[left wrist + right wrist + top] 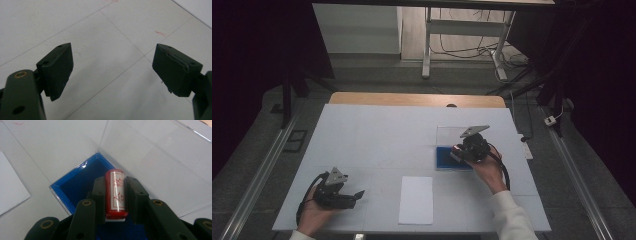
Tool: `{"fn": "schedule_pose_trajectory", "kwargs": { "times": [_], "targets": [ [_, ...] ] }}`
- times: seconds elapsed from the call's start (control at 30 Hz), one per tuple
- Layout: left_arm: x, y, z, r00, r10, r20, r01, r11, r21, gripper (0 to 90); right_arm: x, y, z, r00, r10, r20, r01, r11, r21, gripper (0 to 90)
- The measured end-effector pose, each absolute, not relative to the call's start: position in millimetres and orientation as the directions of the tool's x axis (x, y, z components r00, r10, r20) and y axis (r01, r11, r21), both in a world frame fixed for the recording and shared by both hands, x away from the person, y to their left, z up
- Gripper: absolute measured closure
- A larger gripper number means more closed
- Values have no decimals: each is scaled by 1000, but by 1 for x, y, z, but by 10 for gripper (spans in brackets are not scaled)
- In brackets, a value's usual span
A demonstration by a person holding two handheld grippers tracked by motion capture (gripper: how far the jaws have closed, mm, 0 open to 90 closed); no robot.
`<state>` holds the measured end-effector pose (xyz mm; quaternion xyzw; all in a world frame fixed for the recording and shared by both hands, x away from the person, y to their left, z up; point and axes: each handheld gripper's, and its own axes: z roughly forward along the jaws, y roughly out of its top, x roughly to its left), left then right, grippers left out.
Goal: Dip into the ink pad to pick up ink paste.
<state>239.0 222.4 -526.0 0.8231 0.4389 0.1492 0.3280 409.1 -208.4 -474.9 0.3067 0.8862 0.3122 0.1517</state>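
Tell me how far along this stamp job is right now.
Done: the red stamp is gripped in the right gripper. In hand: it hangs over the blue pad of the clear open case. Left: the white paper looks blank, so stamping seems still to come; the left gripper is open.

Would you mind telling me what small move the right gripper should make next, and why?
Probably lower it: the right gripper is shut on the red cylinder, held above the blue tray of the open clear box, not yet resting on it.
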Motion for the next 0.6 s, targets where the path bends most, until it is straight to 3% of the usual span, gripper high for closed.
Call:
{"fn": "schedule_pose_trajectory", "kwargs": {
  "times": [0.6],
  "targets": [
    [238,220,-526,573,818,-40,625,-405,668,177,407,-203,-479,-761,637,-119,445,647,619,705]
  ]
}}
